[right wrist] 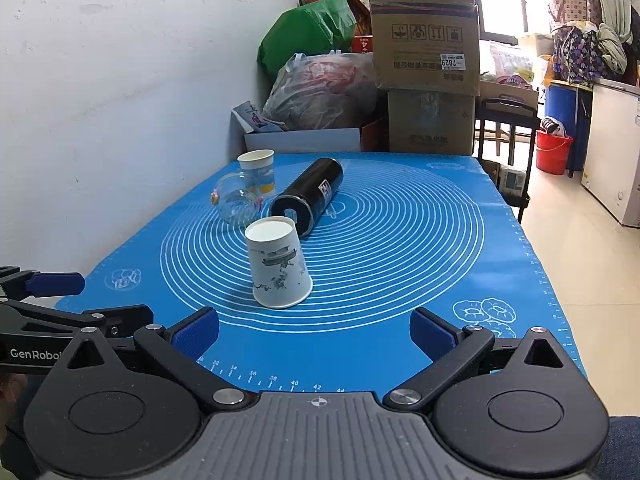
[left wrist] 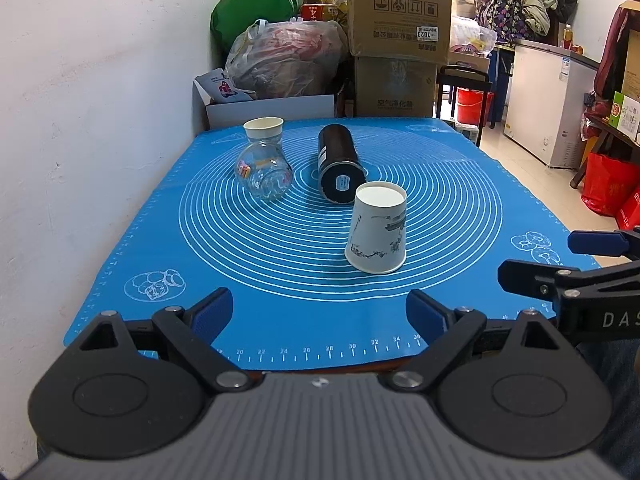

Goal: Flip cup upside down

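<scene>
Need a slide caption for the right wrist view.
Open right claw faces inverted paper cup on blue mat; black bottle lies behind.

The right tongs point(right wrist: 314, 336) stand wide apart and hold nothing, low over the near edge of the blue mat point(right wrist: 400, 240). Ahead, a printed paper cup point(right wrist: 279, 264) sits mouth-down. Just behind it a black bottle point(right wrist: 310, 196) lies on its side, perhaps touching the cup. Farther left are a glass jar point(right wrist: 237, 200) and a second cup point(right wrist: 258, 172), upright. The left tongs point(right wrist: 56, 296) show at the left edge.
</scene>
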`<state>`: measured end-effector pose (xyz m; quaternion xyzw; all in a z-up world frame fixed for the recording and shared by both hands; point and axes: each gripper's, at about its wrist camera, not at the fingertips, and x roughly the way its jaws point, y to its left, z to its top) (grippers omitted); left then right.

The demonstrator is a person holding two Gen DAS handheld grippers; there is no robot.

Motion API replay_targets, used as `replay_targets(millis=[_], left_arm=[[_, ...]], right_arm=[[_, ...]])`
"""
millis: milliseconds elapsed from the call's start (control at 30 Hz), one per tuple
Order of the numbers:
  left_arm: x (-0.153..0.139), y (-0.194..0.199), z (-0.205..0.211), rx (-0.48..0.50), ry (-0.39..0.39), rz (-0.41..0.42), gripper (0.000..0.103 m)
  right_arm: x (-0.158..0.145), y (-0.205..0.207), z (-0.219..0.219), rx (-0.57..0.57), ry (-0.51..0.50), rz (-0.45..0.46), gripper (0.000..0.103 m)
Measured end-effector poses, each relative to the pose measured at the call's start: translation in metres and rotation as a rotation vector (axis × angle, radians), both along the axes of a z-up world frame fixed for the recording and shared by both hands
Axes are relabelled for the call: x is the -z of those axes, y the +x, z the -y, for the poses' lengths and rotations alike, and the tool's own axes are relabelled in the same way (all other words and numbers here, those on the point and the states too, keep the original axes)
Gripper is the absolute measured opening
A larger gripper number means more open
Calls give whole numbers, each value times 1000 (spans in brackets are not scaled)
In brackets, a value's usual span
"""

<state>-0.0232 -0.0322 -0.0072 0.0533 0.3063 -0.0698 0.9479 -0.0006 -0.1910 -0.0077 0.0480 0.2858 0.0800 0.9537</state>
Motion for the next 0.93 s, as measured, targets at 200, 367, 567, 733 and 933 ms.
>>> replay_targets(millis=[200,367,567,733,933], left_arm=[[-1,1,0,2,-1,2,93],[-2,0,0,1,-2,3,93],[-2,1,0,1,-3,3,93],[-2,1,-1,0,-3,1,93],[-2,1,-2,-5,-2,1,93]], right_arm=[[0,0,-1,-6,1,-3,103],[0,-1,0,-9,5,-5,103],[0,-2,-1,-10,6,-3,103],[0,-2,-2,-15,8,-5,103],[-1,-2,-2,-14,10,-10,103]])
